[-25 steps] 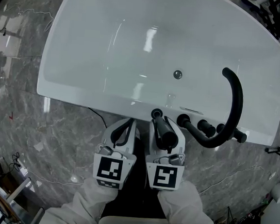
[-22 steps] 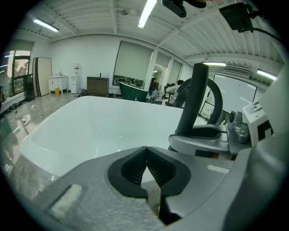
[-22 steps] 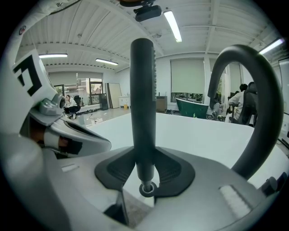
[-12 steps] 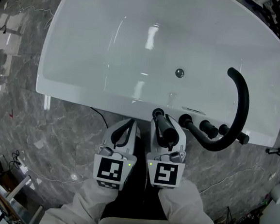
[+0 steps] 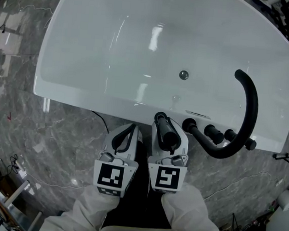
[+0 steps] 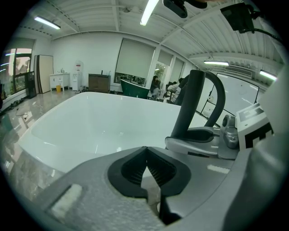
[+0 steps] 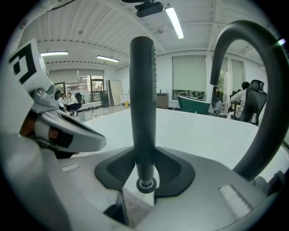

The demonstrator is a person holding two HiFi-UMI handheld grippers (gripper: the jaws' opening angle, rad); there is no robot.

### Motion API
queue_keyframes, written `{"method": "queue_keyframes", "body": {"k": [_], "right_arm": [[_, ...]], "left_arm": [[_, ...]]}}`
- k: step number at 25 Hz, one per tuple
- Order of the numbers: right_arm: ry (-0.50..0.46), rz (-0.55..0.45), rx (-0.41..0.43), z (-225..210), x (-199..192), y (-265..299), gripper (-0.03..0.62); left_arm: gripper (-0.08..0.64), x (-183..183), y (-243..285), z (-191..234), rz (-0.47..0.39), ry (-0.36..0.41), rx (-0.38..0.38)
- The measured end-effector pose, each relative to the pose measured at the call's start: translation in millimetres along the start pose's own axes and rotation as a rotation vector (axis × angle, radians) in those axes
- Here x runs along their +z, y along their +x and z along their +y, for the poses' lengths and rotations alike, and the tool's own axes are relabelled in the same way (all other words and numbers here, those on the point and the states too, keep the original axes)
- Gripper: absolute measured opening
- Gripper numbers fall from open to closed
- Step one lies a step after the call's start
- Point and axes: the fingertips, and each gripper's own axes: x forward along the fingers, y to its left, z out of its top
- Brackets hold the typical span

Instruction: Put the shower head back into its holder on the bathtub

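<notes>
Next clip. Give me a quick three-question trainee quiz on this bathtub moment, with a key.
1. True or false: the left gripper holds the shower head.
2. In the head view, where does the curved black spout stand from the right gripper? A) to its left B) to its right C) behind the person
3. Fill in: the left gripper's fingers are ____.
Key: 1 false, the right gripper's fingers hold it; 2 B; 3 together.
</notes>
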Motion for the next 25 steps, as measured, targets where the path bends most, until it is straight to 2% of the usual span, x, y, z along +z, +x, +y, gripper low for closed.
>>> {"method": "queue_keyframes", "body": {"k": [25], "right_arm": [[-0.025,0.029,0.021,4,-22,12,0.138]], "left_arm": [[0.0,-15,4,1,0.02,-0.02,0.011]]}}
